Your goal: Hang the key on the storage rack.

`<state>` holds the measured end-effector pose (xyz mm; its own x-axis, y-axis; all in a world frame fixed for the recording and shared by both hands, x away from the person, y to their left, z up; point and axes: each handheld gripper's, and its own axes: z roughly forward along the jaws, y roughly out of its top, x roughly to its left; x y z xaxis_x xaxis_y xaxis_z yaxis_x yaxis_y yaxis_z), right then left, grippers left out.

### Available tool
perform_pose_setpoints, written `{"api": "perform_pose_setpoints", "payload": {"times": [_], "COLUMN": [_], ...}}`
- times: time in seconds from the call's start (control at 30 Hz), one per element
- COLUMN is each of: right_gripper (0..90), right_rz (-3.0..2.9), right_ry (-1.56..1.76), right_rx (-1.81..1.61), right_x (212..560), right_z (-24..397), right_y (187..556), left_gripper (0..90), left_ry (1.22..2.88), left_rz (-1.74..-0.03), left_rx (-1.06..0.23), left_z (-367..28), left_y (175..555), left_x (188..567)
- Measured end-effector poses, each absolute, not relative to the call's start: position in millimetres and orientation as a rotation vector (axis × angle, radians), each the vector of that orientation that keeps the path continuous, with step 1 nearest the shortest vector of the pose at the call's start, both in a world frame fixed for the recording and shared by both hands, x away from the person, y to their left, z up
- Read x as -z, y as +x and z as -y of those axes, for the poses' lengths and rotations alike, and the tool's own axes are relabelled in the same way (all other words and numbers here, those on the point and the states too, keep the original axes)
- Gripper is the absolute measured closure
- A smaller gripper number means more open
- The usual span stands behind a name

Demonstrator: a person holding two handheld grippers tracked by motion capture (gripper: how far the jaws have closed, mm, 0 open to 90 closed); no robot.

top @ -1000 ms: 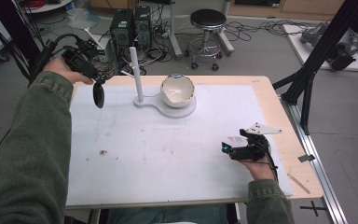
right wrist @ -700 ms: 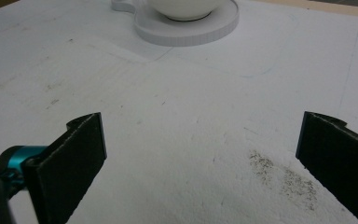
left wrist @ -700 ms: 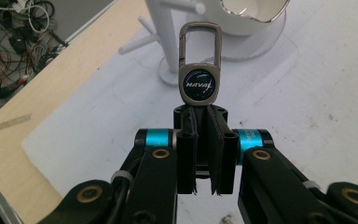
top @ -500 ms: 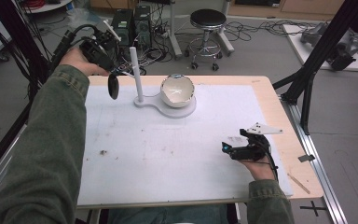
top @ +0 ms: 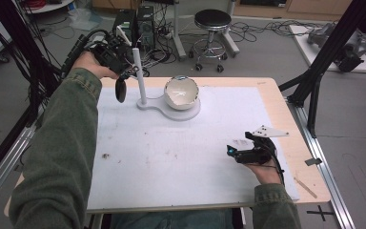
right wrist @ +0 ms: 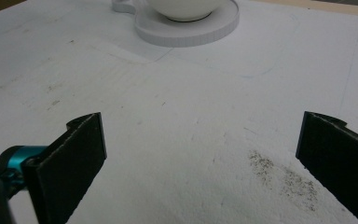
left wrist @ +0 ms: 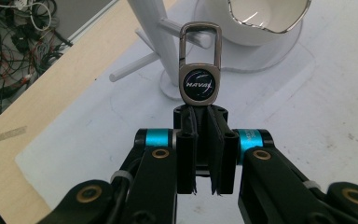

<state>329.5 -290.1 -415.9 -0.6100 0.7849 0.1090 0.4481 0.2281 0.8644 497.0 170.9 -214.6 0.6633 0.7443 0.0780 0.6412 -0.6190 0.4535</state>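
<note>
My left gripper [left wrist: 200, 114] is shut on a key fob [left wrist: 199, 84] with a round dark "HAVAL" emblem and a metal loop. The loop stands in front of a short peg on the white post [left wrist: 154, 28] of a stand. In the high view this gripper [top: 131, 69] is held up at the table's far left, close beside the post [top: 141, 78], and a dark oval piece [top: 120, 89] hangs below it. A white bowl [top: 181, 92] sits on the stand's round base [top: 190, 112]. My right gripper [top: 238, 153] rests on the table at the right, open and holding nothing [right wrist: 200, 154].
A white sheet [top: 171, 152] covers most of the wooden table [top: 286, 119]. A stool [top: 212, 21], cables and equipment boxes stand on the floor beyond the far edge. A black frame leg [top: 314, 95] rises at the right.
The left hand has carried the key fob rightward, from the table's far left corner up to the white post. The right hand has stayed in place.
</note>
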Motion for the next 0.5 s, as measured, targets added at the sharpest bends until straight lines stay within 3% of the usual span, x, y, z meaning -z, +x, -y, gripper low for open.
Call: {"api": "perform_pose_setpoints", "payload": {"times": [0.4, 0.5], "right_gripper": [0.5, 0.5], "right_rz": [-2.151, -2.149], "right_ry": [1.156, 1.155], "right_rx": [-1.337, -1.334], "right_x": [416.1, 416.3], "right_z": [291.8, 291.4], "right_y": [329.9, 329.8], "left_gripper": [81.1, 74.7], "left_ry": [2.506, 2.488], "left_rz": [-1.085, -1.086], "left_rx": [-0.331, -0.282], "left_z": [-169.8, -170.6], "left_y": [499.4, 499.5], "left_x": [219.7, 221.0]}}
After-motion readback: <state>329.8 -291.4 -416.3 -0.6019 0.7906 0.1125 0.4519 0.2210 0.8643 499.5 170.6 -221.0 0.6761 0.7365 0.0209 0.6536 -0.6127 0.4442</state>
